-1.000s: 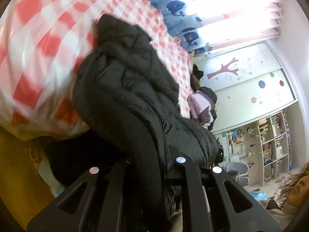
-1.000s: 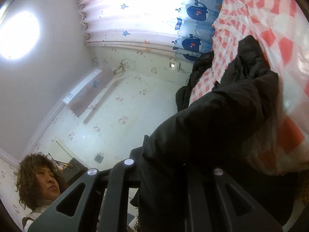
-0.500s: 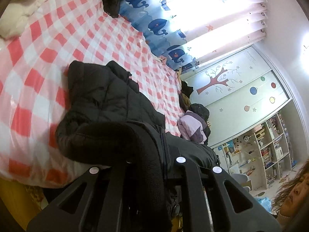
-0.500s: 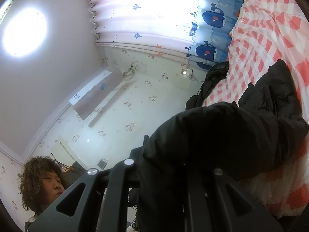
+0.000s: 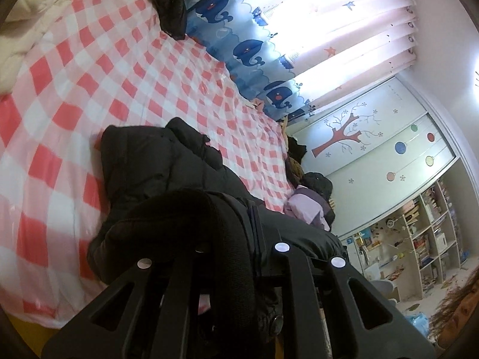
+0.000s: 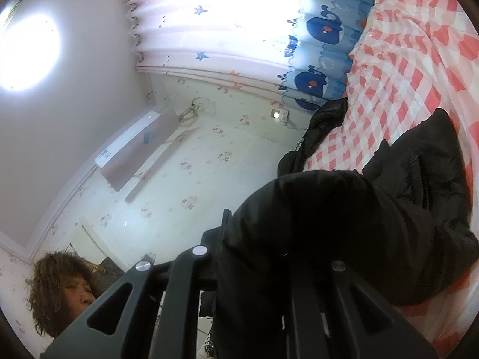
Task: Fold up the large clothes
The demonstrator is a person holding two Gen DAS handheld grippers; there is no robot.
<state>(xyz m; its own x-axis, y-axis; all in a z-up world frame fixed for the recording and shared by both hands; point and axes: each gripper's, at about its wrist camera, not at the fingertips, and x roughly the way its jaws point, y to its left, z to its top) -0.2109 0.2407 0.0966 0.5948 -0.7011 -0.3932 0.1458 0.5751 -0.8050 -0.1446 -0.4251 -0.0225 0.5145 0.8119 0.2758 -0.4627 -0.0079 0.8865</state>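
Observation:
A large black padded jacket (image 5: 167, 173) lies partly on a bed with a pink-and-white checked cover (image 5: 104, 68). My left gripper (image 5: 236, 254) is shut on a thick fold of the jacket, which drapes over the fingers and hides their tips. In the right wrist view the same jacket (image 6: 419, 185) stretches from the bed (image 6: 413, 68) to my right gripper (image 6: 269, 257), which is shut on another bunched part of it. Both grippers hold the jacket's near edge raised beside the bed.
A second dark garment (image 5: 167, 3) lies at the bed's far end by the whale-print curtain (image 5: 254, 45). A purple garment pile (image 5: 308, 206) sits past the bed. Shelves (image 5: 425, 239) stand beyond. The person's head (image 6: 63, 293) is low left.
Both grippers have pulled back and up from the bed with the jacket held. More of the checked cover shows now, and the jacket is drawn out longer.

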